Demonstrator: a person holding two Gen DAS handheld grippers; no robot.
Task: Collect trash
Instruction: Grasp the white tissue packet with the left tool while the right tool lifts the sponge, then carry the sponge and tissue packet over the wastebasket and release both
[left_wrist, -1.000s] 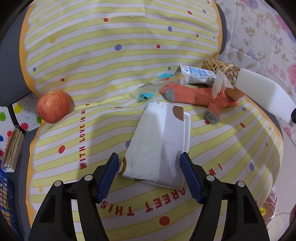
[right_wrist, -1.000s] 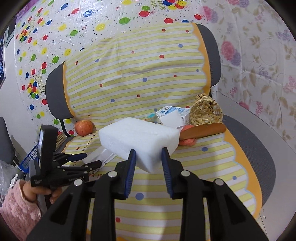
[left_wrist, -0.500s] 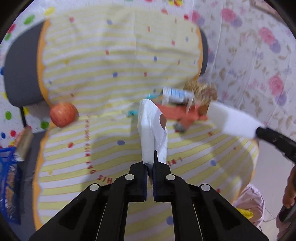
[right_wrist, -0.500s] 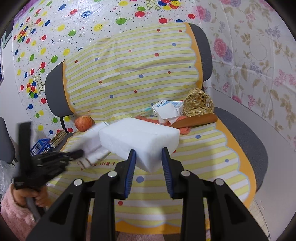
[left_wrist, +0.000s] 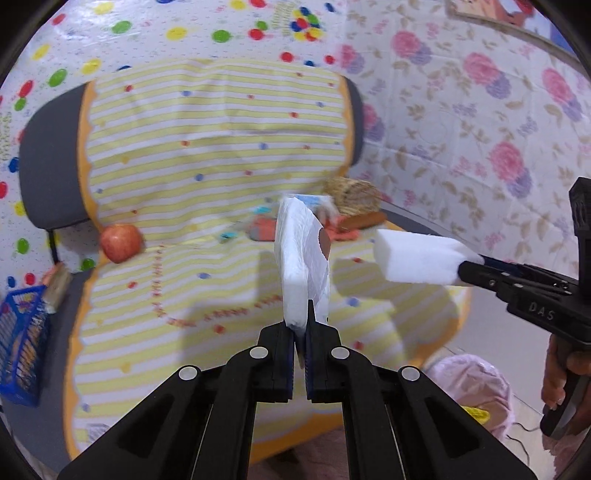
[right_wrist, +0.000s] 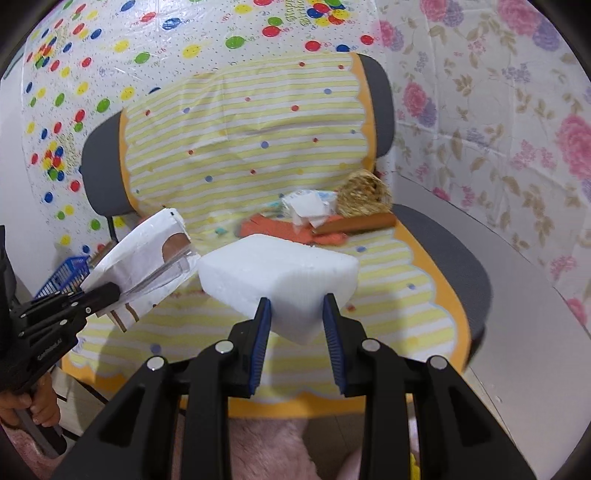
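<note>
White paper bag (left_wrist: 301, 258) pinched in the nearly closed left gripper (left_wrist: 300, 328); right gripper (right_wrist: 297, 317), part open, clamps the foam block (right_wrist: 280, 273).

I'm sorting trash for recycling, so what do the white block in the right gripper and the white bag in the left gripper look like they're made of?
White block: looks like foam, probably expanded polystyrene; matte, grainy white surface with softly rounded edges.

White bag: seems to be thin paper with a clear plastic window; crinkled matte white sheet with a brown print, and a glossy transparent panel that shows in the right wrist view. It could be coated; the pictures leave that open.
</note>
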